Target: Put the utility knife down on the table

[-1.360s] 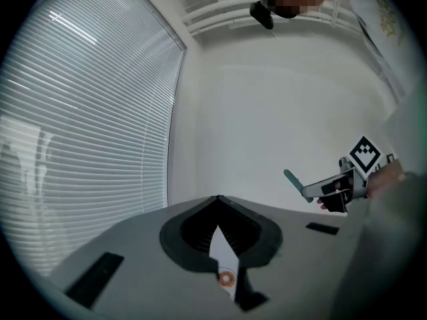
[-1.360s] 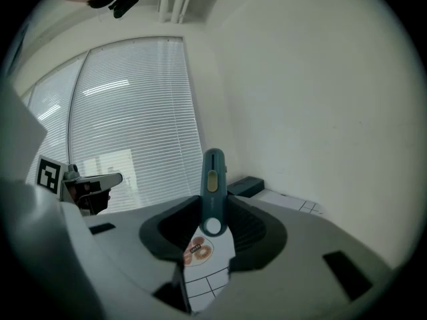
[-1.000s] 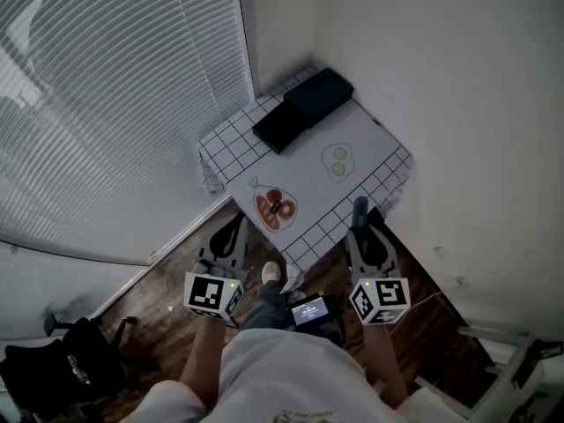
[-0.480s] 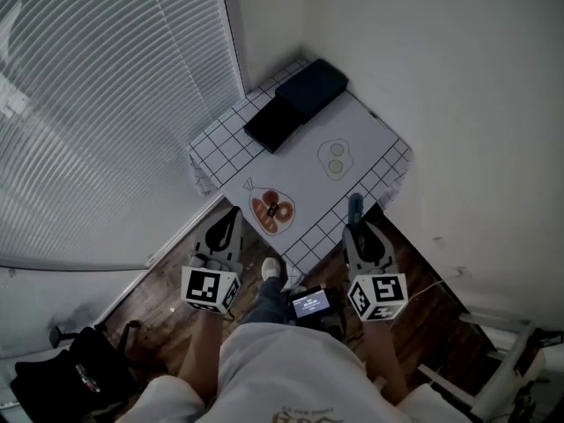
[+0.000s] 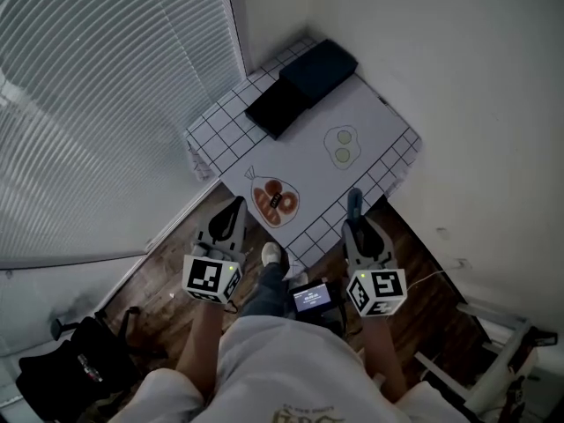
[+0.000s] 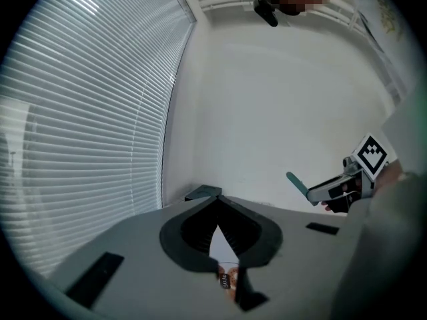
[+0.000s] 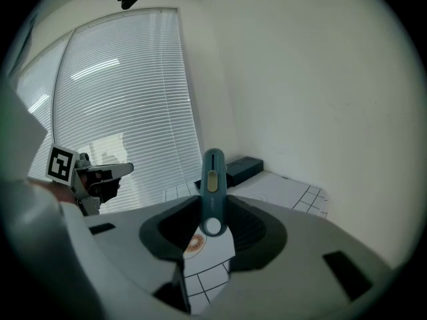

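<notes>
Head view: a grid-clothed table (image 5: 374,130) fills the room's corner ahead of both jaws, with blinds (image 5: 106,104) off the left jaws' side and wood floor (image 5: 167,258) beneath. Left gripper view: the left gripper (image 6: 215,201) has its jaws together, empty. Right gripper view: the right gripper (image 7: 213,200) clamps the utility knife (image 7: 213,179) (teal, upright), the table beyond.

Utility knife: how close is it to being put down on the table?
Done: nothing yet. In hand: the right gripper clamps the teal utility knife in its jaws, near the table edge. Left: lower it onto the table and release.
</notes>
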`<state>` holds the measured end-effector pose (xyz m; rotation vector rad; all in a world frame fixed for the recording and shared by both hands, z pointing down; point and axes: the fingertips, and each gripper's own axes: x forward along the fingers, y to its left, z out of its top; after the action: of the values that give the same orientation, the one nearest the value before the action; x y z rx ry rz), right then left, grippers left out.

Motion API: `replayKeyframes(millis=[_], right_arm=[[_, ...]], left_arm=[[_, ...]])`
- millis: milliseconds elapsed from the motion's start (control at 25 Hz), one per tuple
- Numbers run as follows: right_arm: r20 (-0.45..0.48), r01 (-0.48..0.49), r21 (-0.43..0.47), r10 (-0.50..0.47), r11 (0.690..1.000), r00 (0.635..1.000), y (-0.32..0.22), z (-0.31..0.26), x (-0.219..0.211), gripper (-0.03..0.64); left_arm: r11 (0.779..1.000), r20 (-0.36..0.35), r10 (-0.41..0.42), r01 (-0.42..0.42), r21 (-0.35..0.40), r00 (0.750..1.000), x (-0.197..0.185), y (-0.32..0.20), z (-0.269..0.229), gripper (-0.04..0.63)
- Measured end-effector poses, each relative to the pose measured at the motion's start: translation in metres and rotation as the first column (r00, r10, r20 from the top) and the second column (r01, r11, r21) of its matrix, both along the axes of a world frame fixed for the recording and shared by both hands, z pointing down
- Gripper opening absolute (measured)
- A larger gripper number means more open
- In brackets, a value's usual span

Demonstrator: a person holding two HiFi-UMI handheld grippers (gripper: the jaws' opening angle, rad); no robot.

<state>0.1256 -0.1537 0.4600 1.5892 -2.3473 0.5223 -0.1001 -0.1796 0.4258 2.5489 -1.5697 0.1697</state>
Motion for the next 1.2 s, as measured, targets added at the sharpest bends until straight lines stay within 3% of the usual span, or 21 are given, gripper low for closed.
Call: replayKeyframes(millis=[1200], right_arm=[[-0.07, -0.009, -0.183, -0.004, 0.983, 0.998, -0.01, 0.097, -0.011, 0.132]], left_arm=[[0.981, 0.052, 0.108, -0.098, -0.17, 0.993, 0.012, -0.034, 0.103, 0.008]])
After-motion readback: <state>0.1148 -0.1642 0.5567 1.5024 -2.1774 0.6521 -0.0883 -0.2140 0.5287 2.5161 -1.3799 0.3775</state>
